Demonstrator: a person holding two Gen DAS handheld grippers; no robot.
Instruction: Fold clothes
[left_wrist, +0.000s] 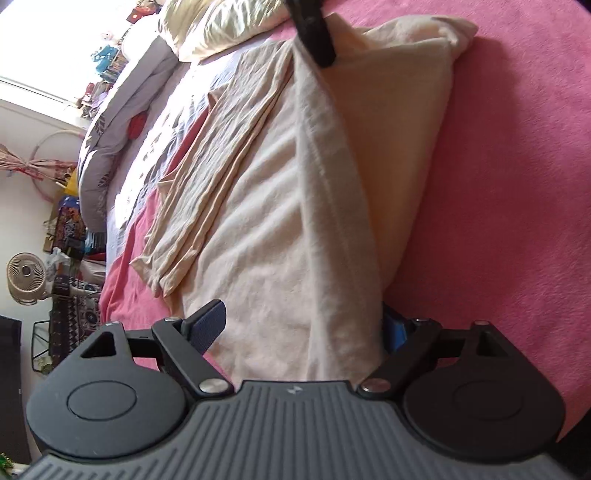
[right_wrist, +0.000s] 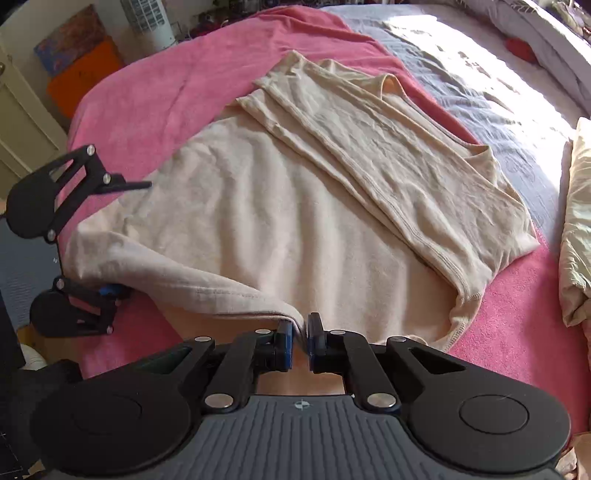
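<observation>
Right wrist view had the right gripper (right_wrist: 302, 334) closest, its blue pads pinched tight on the near hem of the cream garment (right_wrist: 280, 221), so the bit of hem between the jaws was hidden. A small round logo sat on the gripper's grey ribbed body, but it was too tiny to read, and no other writing could be made out.

The left gripper (right_wrist: 125, 236) showed at the left edge of that view, jaws spread wide. One finger hung above the cloth; the other was tucked under the garment's lifted corner, mostly covered. In the left wrist view the same thing held: one blue pad (left_wrist: 208, 325) was in the clear and the other was half buried behind the fabric, so I couldn't tell if anything was actually pressing.

The garment lay spread on the pink blanket (right_wrist: 155, 92) over the bed, with its far side already folded inward into a long strip. A second pale cloth (right_wrist: 576, 229) was cut off by the right edge of the frame.

Further back, the grey bedsheet (right_wrist: 461, 85) was blown out by sunlight. A white fan (left_wrist: 24, 273) stood on the floor, and the cluttered shelves were too blurry to sort out.
</observation>
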